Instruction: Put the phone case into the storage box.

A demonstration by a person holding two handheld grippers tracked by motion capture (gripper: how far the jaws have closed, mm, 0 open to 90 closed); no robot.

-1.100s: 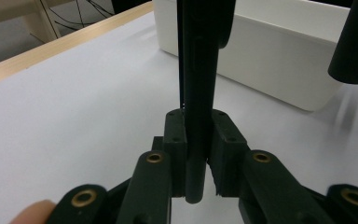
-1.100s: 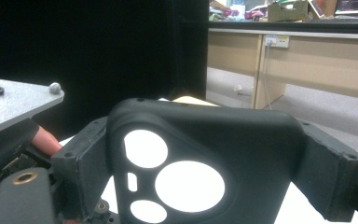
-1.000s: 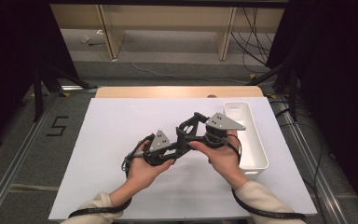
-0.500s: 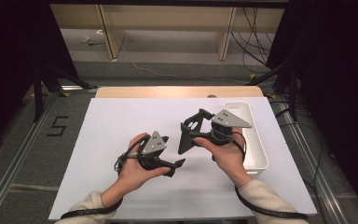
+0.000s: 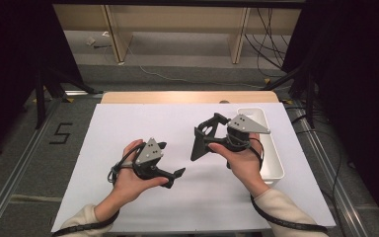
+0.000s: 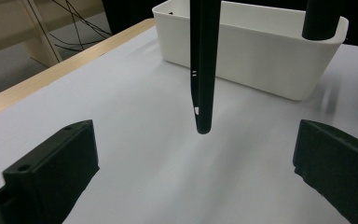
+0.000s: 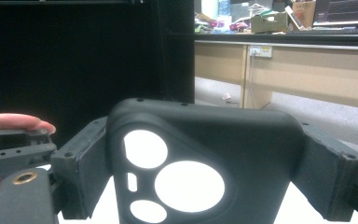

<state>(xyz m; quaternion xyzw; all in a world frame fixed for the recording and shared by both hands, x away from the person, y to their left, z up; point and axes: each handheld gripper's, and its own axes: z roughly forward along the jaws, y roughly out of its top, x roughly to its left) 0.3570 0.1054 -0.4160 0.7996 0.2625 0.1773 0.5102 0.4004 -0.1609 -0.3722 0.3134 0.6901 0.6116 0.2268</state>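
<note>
A black phone case (image 7: 205, 163) with round camera cutouts is held upright between the jaws of my right gripper (image 7: 205, 191), which is shut on it. From above, the case (image 5: 201, 141) hangs over the white sheet just left of the right gripper (image 5: 216, 132). My left gripper (image 5: 171, 159) rests low to the left, open, with nothing between its jaws. In the left gripper view the case (image 6: 203, 70) hangs edge-on ahead of the open left gripper (image 6: 196, 177), a clear gap away.
A long white bin (image 5: 271, 148) stands at the table's right side, behind the case in the left gripper view (image 6: 261, 56). The white sheet (image 5: 128, 128) covers the table, with a wooden edge (image 5: 177, 97) at the back. Dark frame and floor surround it.
One second ago both grippers met at the case mid-table. The left gripper has since let go and drawn back left and toward the person; the right carried the case up and right.
</note>
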